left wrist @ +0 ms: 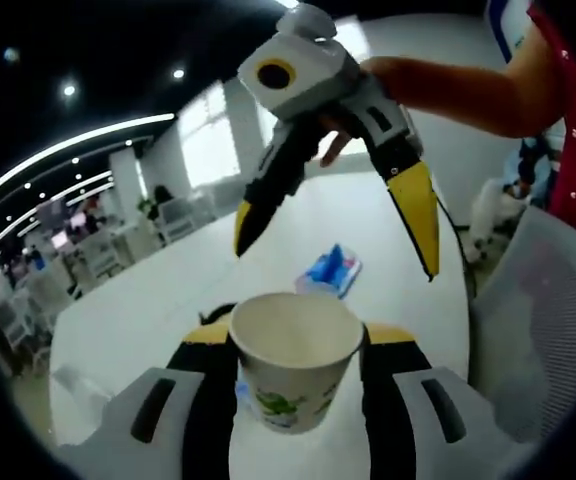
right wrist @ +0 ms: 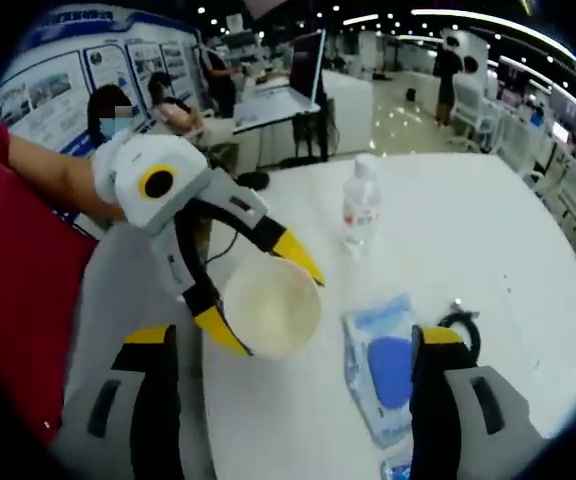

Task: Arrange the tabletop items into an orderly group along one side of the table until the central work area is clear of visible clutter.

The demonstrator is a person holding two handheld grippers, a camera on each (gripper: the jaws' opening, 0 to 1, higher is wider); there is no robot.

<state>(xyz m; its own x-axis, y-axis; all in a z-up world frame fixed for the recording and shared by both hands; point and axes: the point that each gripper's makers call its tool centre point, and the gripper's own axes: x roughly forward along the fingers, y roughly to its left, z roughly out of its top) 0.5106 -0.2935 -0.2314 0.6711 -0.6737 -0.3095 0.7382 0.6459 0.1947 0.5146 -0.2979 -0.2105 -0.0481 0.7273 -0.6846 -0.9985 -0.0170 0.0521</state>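
A white paper cup (left wrist: 293, 370) with a green print sits squeezed between the jaws of my left gripper (left wrist: 293, 338), mouth up and lifted over the white table (left wrist: 148, 310). In the right gripper view the same cup (right wrist: 271, 308) faces me in the left gripper (right wrist: 272, 310). My right gripper (left wrist: 334, 250) hangs open above and beyond the cup with nothing in it. Its own jaws (right wrist: 296, 340) stand wide apart, one on each side of the cup and a blue-and-clear packet (right wrist: 380, 372). That packet (left wrist: 330, 270) lies flat on the table past the cup.
A clear water bottle (right wrist: 361, 205) stands upright farther along the table (right wrist: 498, 230). A small black looped thing (right wrist: 460, 322) lies by the packet. A grey mesh chair (left wrist: 548, 320) is at the table's edge. A person's arm (left wrist: 468, 95) holds the right gripper. Desks and people fill the background.
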